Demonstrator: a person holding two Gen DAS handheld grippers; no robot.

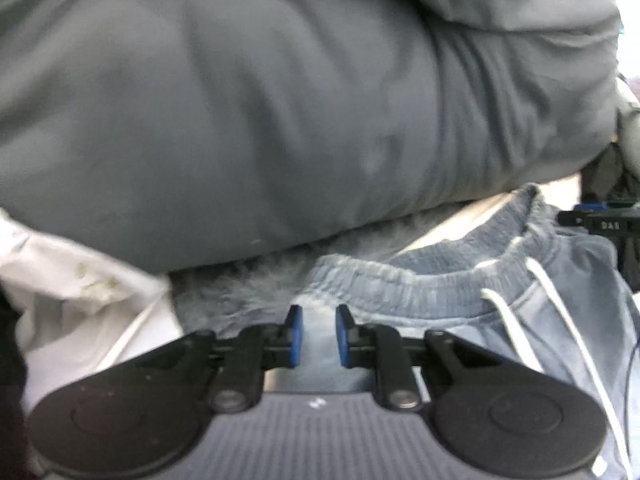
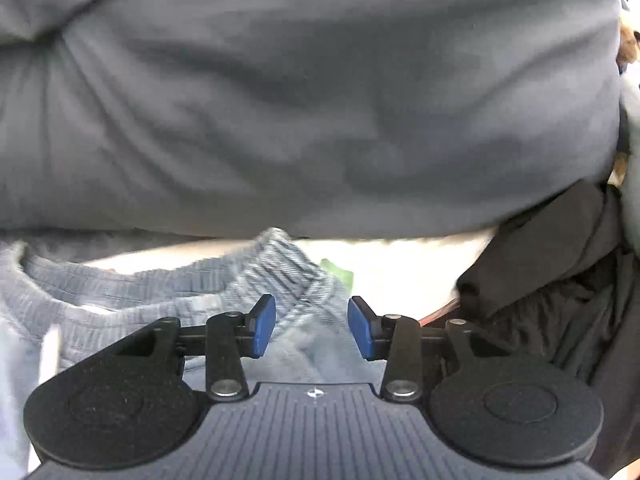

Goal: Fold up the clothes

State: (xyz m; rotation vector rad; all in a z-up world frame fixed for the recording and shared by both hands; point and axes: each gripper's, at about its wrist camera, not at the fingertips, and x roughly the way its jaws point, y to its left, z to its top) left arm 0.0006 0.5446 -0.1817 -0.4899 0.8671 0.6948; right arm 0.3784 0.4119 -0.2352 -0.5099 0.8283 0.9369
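Faded blue sweatpants (image 1: pixel 440 284) with a ribbed elastic waistband and a white drawstring (image 1: pixel 560 312) lie on a white surface, close under both grippers. My left gripper (image 1: pixel 319 332) is shut on a raised fold of the pants just below the waistband, and the cloth fills the narrow gap between its blue pads. In the right wrist view the same sweatpants (image 2: pixel 120 292) appear blurred. My right gripper (image 2: pixel 312 328) stands open over the waistband's right end, with cloth showing between its spread pads but not pinched.
A person's torso in a grey sweatshirt (image 1: pixel 280 100) (image 2: pixel 320 100) fills the upper part of both views, very near. A white cloth (image 1: pixel 80 280) lies at the left. A black garment (image 2: pixel 560 288) is heaped at the right, and something green (image 2: pixel 338 272) peeks out behind the waistband.
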